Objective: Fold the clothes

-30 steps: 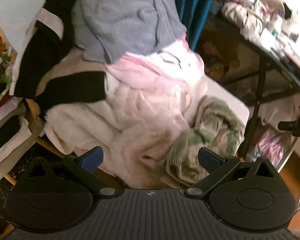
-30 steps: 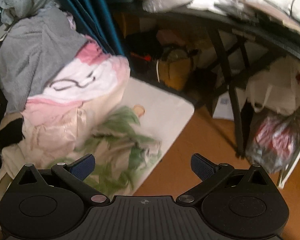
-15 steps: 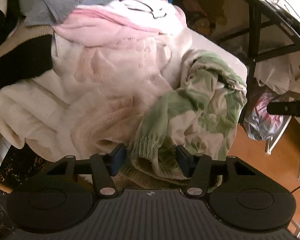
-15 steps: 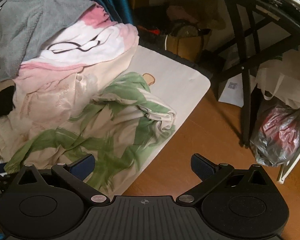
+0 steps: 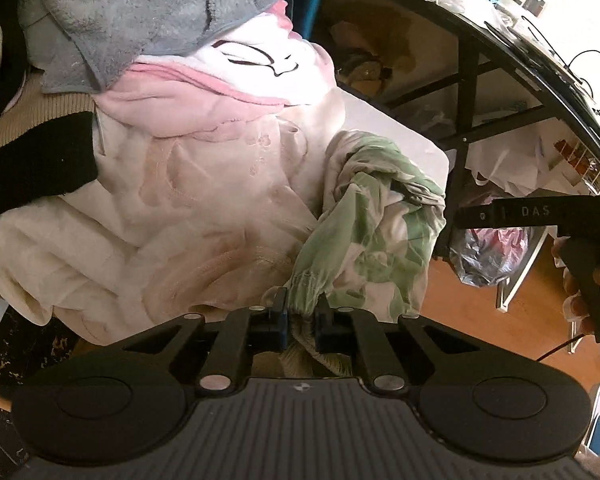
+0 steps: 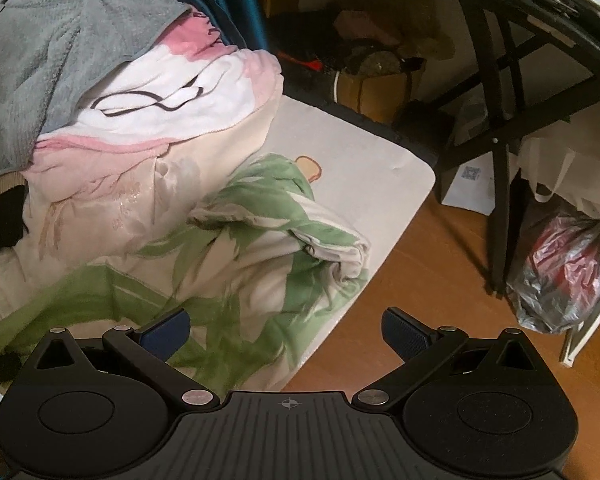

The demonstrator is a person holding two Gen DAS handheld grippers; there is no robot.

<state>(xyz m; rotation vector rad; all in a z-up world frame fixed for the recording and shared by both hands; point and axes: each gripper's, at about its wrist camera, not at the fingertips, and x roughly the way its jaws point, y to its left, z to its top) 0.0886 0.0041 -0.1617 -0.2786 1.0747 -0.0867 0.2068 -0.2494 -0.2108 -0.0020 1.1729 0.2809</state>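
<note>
1. While left gripper (image 5: 302, 316) pinches the green-print garment (image 5: 376, 216) by its elastic cuff, bottom centre, cloth trails up-right.
2. Right gripper (image 6: 286, 330) wide, empty; garment (image 6: 236, 256) lies ahead-left, nearer its left finger.

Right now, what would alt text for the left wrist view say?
The left tongs are shut on the gathered cuff of a green-and-white patterned garment. It lies beside a heap of cream and pink fleece clothes topped by a grey fluffy towel.
</note>
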